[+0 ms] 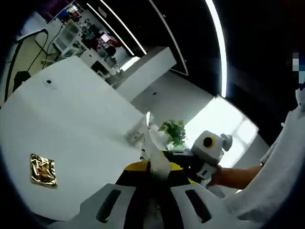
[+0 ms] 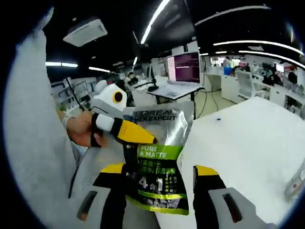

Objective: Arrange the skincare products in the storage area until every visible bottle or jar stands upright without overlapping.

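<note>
A silver and green L'Oreal Men Expert pouch (image 2: 159, 162) hangs upright in front of me. My left gripper (image 2: 138, 136) reaches in from the left, its yellow finger (image 2: 135, 133) lying across the pouch's upper left edge, shut on it. In the left gripper view the same pouch (image 1: 156, 155) shows edge-on as a pale strip between my left gripper's (image 1: 157, 169) jaws. My right gripper (image 2: 159, 179) has its jaws wide apart on either side of the pouch's lower half, open. The right gripper (image 1: 188, 162) comes into the left gripper view from the right.
A large white table (image 1: 71, 124) lies below, with a gold foil packet (image 1: 43, 170) on it. A clear item (image 1: 136, 136) and a green-topped one (image 1: 174, 131) stand near its edge. Another clear container (image 2: 298, 183) sits at the right. A person's hand (image 2: 81, 131) and grey sleeve (image 2: 33, 143) are at the left.
</note>
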Motion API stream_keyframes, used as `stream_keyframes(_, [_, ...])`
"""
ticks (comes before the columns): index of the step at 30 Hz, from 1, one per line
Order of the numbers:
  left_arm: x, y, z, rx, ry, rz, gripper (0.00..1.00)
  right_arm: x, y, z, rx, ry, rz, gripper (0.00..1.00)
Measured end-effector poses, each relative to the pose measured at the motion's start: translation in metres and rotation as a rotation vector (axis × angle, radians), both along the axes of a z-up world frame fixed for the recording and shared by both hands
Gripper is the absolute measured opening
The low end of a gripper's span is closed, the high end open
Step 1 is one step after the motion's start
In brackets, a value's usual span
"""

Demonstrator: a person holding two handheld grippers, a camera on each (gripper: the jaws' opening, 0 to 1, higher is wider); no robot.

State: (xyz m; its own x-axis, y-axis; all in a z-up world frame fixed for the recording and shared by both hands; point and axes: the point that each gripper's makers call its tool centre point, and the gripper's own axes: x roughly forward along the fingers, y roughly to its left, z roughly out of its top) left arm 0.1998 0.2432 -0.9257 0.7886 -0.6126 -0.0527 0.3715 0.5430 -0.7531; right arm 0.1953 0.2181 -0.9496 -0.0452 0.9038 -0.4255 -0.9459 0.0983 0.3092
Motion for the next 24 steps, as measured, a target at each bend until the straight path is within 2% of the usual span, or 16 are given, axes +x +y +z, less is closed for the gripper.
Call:
stream_keyframes(1, [-0.002, -0.003, 0.001, -0.001, -0.006, -0.021, 0.0, 0.004, -0.002, 0.001, 0.015, 0.015, -0.013, 0.58])
stream_keyframes(3, [-0.006, -0.01, 0.003, 0.014, -0.026, -0.053, 0.0, 0.004, -0.008, 0.001, 0.021, 0.077, -0.005, 0.57])
stream_keyframes(5, [-0.012, -0.018, 0.008, -0.011, -0.041, -0.109, 0.0, -0.001, -0.01, 0.003, 0.033, 0.149, 0.028, 0.51])
stream_keyframes(8, [-0.023, -0.03, 0.021, -0.078, -0.082, -0.201, 0.0, -0.013, -0.013, 0.001, 0.02, 0.22, 0.102, 0.43])
stream_keyframes(9, [-0.022, -0.028, 0.019, -0.064, -0.08, -0.191, 0.0, -0.019, -0.013, 0.005, 0.032, 0.267, 0.12, 0.41])
stream_keyframes(12, [-0.021, -0.029, 0.019, -0.086, -0.069, -0.198, 0.0, -0.036, -0.014, 0.014, 0.049, 0.347, 0.202, 0.22])
stream_keyframes(15, [-0.021, -0.027, 0.019, -0.112, -0.059, -0.204, 0.0, -0.029, -0.016, 0.014, 0.051, 0.356, 0.176, 0.13])
stream_keyframes(17, [-0.02, -0.026, 0.019, -0.129, -0.047, -0.204, 0.0, -0.032, -0.019, 0.022, 0.082, 0.45, 0.177, 0.04])
stream_keyframes(19, [-0.019, -0.026, 0.02, -0.157, -0.039, -0.204, 0.0, -0.032, -0.018, 0.027, 0.116, 0.481, 0.171, 0.0])
stream_keyframes(21, [-0.019, -0.026, 0.022, -0.158, -0.061, -0.202, 0.0, -0.034, -0.018, 0.033, 0.15, 0.522, 0.171, 0.0])
stream_keyframes(23, [-0.016, -0.023, 0.023, -0.194, -0.048, -0.195, 0.0, -0.031, -0.018, 0.032, 0.159, 0.52, 0.149, 0.0])
stream_keyframes(24, [-0.015, -0.021, 0.023, -0.199, -0.051, -0.186, 0.01, -0.026, -0.016, 0.033, 0.189, 0.526, 0.115, 0.0])
